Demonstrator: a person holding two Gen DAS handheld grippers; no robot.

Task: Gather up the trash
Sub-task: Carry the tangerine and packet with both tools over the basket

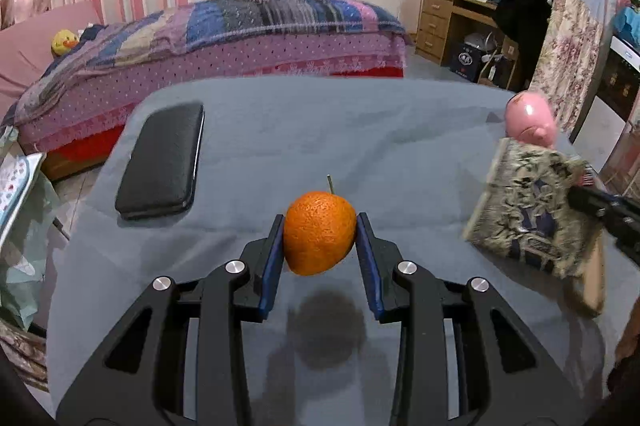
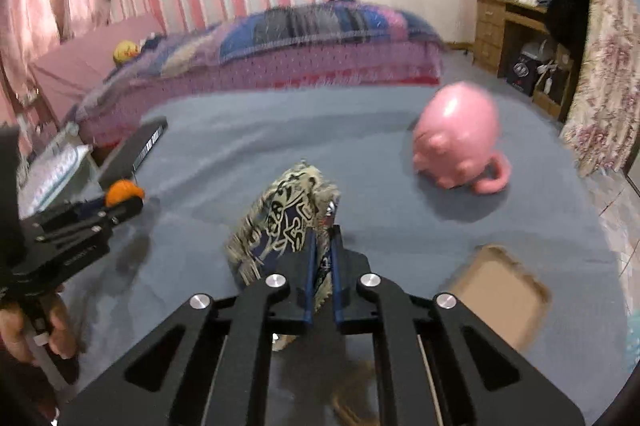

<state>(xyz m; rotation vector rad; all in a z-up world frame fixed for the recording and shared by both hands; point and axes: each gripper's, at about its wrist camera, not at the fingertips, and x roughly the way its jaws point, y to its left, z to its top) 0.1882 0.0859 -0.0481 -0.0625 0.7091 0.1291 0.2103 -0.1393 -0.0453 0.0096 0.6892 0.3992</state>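
Left gripper (image 1: 320,226): blue-padded fingers (image 1: 273,258) partly closed, clamped on both sides of round orange fruit with short stem (image 1: 319,232); fruit lifted clear of grey cloth-covered desk (image 1: 320,130), shadow directly beneath, near the desk's middle.

Right gripper (image 2: 322,266): fingers (image 2: 309,266) nearly together, pinching the edge of crumpled beige-and-navy patterned wrapper (image 2: 280,222); wrapper raised off desk surface, toward the right edge.

Flat black rectangular case (image 1: 162,162): lying toward far left corner.

Glossy pink pig-shaped figure (image 2: 460,138): resting toward far right corner.

Brown cardboard piece (image 2: 500,290): lying by near right edge.
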